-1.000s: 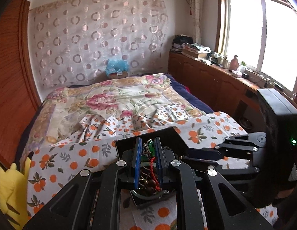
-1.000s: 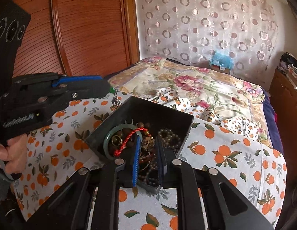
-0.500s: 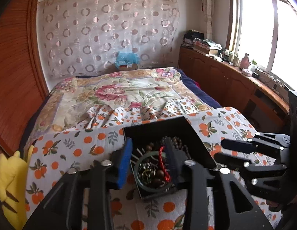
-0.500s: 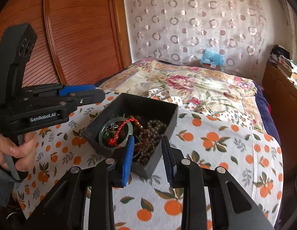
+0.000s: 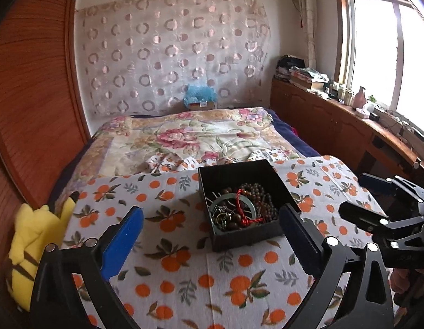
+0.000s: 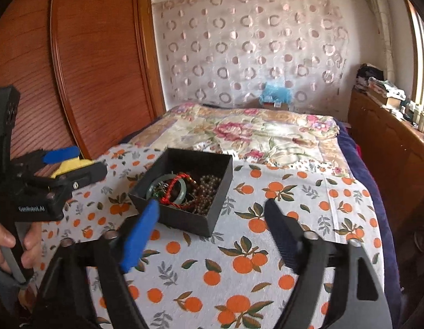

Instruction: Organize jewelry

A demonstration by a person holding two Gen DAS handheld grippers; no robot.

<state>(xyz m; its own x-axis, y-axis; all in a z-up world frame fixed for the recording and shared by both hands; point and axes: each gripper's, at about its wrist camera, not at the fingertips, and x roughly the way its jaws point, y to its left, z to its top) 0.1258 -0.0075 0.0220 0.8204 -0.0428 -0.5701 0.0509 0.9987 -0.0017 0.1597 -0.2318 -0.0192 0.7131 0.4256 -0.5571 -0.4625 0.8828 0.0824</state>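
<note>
A bed fills most of both views, with a floral quilt over its far half and a white cloth printed with oranges over the near half. A wooden wardrobe stands along one side and a low wooden cabinet under the window along the other. A yellow plush toy lies at the cloth's edge beside the wardrobe.

The left gripper is spread wide, its blue-padded finger off to one side over the cloth and its dark finger close by the box's near corner; whether that finger touches the box I cannot tell. Nothing is held between them. The right gripper is also wide apart and empty, its blue finger overlapping the box's near corner in its own view, its dark finger over bare cloth.

A black open box sits on the orange-print cloth, in front of both grippers. Inside it lie a pale green bangle, a red cord bracelet across the bangle, and dark brown bead strands heaped toward one side
</note>
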